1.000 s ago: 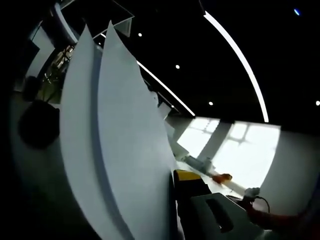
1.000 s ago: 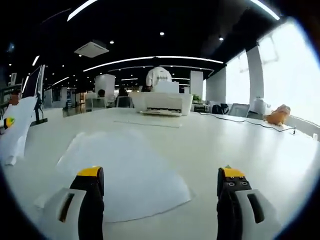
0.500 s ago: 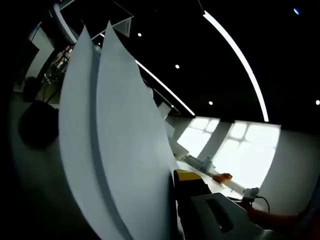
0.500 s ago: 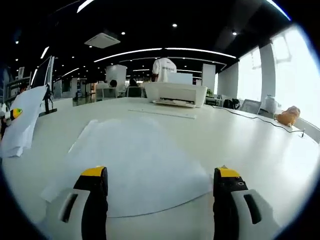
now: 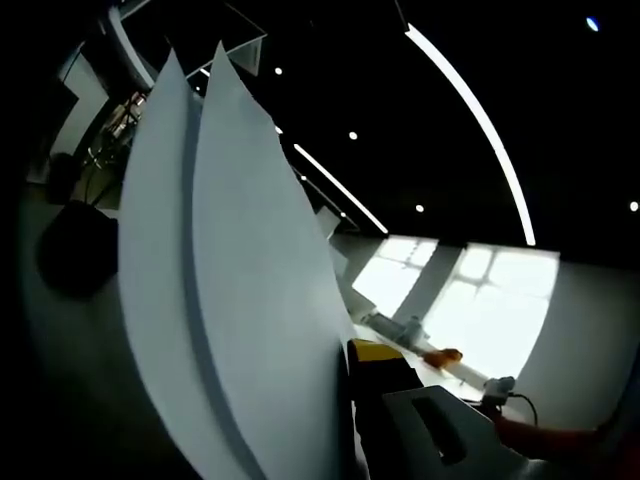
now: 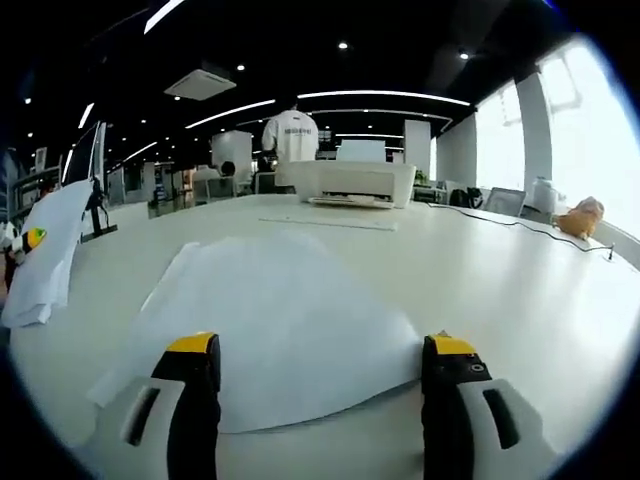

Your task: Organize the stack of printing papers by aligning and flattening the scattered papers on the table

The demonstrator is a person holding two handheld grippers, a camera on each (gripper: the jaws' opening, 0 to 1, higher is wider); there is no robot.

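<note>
Papers (image 6: pixel 285 330) lie fanned on the counter (image 6: pixel 520 290) ahead of the right tool (image 6: pixel 315 385), jaws wide apart, empty. Left tool (image 5: pixel 350 400) pinches a lifted sheaf (image 5: pixel 230 290). Risk: a low jaw catches an edge, creasing or scattering sheets.

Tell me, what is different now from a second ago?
The right gripper has come closer to the loose papers on the table; its open jaws now stand over their near edge. A person in white by the printer has shifted left in the right gripper view. The left gripper still holds its upright sheets as before, and the papers on the table lie as they did.
</note>
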